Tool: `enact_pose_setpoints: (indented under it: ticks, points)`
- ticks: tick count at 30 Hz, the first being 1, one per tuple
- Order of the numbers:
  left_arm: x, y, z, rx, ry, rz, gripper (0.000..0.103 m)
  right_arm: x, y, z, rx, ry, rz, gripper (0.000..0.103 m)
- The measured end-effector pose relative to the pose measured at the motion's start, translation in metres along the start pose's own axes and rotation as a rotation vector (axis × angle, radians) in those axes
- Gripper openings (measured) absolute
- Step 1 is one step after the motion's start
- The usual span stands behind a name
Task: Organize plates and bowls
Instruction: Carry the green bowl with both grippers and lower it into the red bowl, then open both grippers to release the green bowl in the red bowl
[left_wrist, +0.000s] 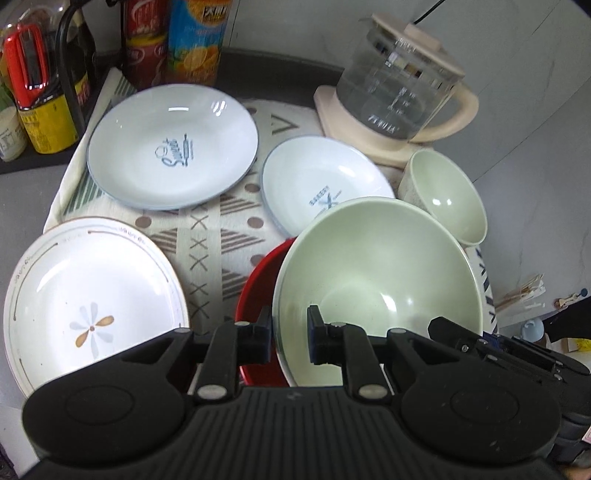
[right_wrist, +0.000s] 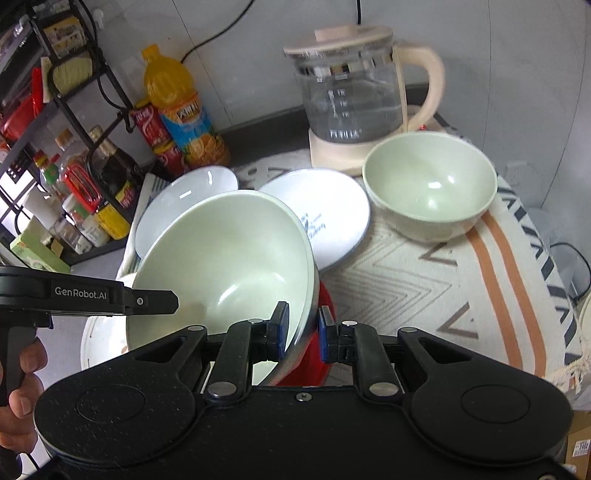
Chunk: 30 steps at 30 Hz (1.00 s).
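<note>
Left wrist view: my left gripper (left_wrist: 290, 338) straddles the near rim of the big pale-green bowl (left_wrist: 376, 273), 1 finger outside, 1 inside, jaws narrow and pinched on the wall. Bowl is smooth, glossy, wide cone shape, tilted, sitting over a red bowl (left_wrist: 255, 295) whose shiny rim shows at 9 o'clock of it. Flower plate (left_wrist: 92, 288), white w/ thin brown rim line, lies at 9 o'clock of the red bowl. At 11 o'clock, a large white plate w/ blue script (left_wrist: 171, 146); at 12, a smaller white dish w/ blue print (left_wrist: 317, 184), partly hidden behind the green bowl. Small green bowl (left_wrist: 448, 195) sits at 1 o'clock, tipped on its side. All rest on a woven cloth (left_wrist: 218, 229) w/ triangles, dots, x marks. Clear glass kettle (left_wrist: 399, 85) on a cream base stands behind.

Right wrist view: my right gripper (right_wrist: 303, 334) grips the same big bowl's rim at 5 o'clock, blue pads either side of the wall, jaws narrow, pointing steeply down. Left gripper's black body crosses in at 9 o'clock, w/ my hand (right_wrist: 18, 391) wrapped on its handle. Orange juice bottle (right_wrist: 177, 103) stands at 11 o'clock.
</note>
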<state>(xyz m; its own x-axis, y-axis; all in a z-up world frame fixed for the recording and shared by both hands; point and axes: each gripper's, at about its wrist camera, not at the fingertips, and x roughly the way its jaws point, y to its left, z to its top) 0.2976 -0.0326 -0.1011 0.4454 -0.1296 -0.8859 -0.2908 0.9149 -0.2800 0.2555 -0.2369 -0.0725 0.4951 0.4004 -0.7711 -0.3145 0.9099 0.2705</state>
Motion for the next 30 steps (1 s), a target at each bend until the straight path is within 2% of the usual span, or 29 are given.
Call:
enact_pose_setpoints:
  ticks: [6,10,12,18,26,28,30]
  points:
    - [0.016,0.005,0.001,-0.012,0.052,0.011,0.015,0.011,-0.002,-0.005,0.009,0.031,-0.005,0.017]
    - [0.021,0.001,0.003,0.002,0.064,0.047,0.015,0.018,-0.004,-0.006,-0.001,0.05,-0.01,0.017]
    - [0.024,-0.001,0.004,0.019,0.084,0.072,0.017,0.02,-0.005,-0.006,-0.005,0.048,-0.008,0.017]
    - [0.028,0.001,0.003,0.0,0.11,0.085,0.019,0.023,-0.006,-0.001,-0.026,0.048,0.003,0.02]
    - [0.017,-0.002,0.01,0.004,0.097,0.086,0.026,0.026,-0.006,0.002,-0.046,0.047,0.004,0.021]
    - [0.011,-0.004,0.014,0.016,0.088,0.088,0.03,0.026,-0.007,0.004,-0.042,0.053,0.01,0.021]
    - [0.005,-0.007,0.017,0.03,0.065,0.107,0.048,0.023,-0.007,0.007,-0.038,0.041,0.02,0.022]
